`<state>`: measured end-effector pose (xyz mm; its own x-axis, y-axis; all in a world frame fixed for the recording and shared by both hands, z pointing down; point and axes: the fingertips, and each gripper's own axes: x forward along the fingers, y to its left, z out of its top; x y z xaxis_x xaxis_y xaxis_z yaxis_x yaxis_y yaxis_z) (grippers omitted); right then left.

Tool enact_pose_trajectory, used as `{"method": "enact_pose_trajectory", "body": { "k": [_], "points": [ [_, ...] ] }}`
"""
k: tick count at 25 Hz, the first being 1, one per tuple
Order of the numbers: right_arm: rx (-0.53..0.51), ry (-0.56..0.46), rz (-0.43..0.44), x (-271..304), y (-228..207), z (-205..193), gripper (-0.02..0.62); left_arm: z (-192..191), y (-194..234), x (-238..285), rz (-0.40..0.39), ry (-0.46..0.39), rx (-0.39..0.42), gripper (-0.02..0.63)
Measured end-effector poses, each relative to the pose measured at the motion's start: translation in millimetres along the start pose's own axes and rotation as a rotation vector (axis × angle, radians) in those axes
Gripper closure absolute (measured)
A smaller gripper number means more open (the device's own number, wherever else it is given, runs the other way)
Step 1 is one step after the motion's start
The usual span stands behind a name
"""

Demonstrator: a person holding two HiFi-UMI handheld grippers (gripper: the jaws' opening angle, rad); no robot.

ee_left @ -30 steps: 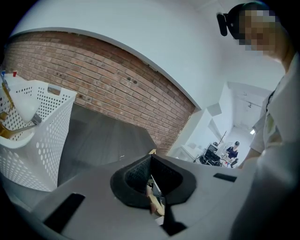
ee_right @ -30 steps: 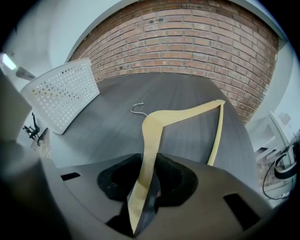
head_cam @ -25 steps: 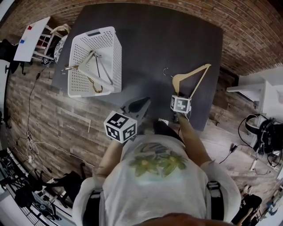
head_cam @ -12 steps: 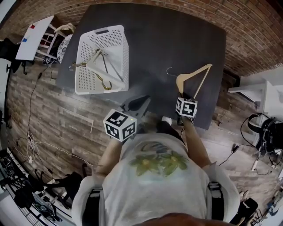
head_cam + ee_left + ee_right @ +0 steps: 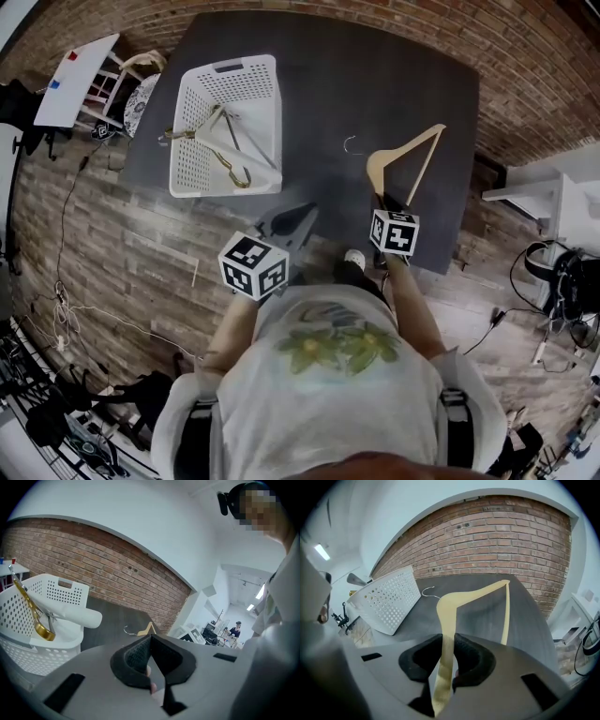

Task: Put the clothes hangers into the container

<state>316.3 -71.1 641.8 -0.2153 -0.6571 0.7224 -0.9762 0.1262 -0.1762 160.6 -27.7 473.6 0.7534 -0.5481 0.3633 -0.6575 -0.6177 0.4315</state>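
Wooden hanger [image 5: 377, 169] sits at the right side of the dark bench [image 5: 328, 75]. Its near arm is clamped between the fingers [image 5: 474, 657] of the right gripper [image 5: 446, 654]. The left gripper [image 5: 151, 660] hovers by the bench's near edge, its fingers [image 5: 133, 660] pressed together on nothing. At the far left, a white basket [image 5: 264, 103] holds other hangers [image 5: 225, 141].

The container [image 5: 265, 122] is set on the left part of the table [image 5: 375, 75], and two hangers [image 5: 220, 150] are laid inside it. A third hanger [image 5: 405, 145] is placed well to its right, its near end caught between the jaws of the right gripper [image 5: 380, 202]. The left gripper [image 5: 291, 225] is held at the table's near edge, between the two
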Motion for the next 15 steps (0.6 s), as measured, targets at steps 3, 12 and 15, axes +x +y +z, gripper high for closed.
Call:
{"method": "enact_pose_trajectory", "body": {
  "k": [3, 12, 15],
  "points": [
    [-0.003, -0.028, 0.02, -10, 13, 12, 0.497, 2, 0, -6, -0.003, -0.011, 0.003, 0.577],
    [-0.016, -0.12, 0.116, -45, 56, 50, 0.497, 8, 5, -26, 0.008, -0.047, 0.009, 0.577],
    [-0.027, -0.147, 0.153, -58, 73, 62, 0.497, 8, 8, -34, 0.015, -0.059, 0.006, 0.577]
  ]
}}
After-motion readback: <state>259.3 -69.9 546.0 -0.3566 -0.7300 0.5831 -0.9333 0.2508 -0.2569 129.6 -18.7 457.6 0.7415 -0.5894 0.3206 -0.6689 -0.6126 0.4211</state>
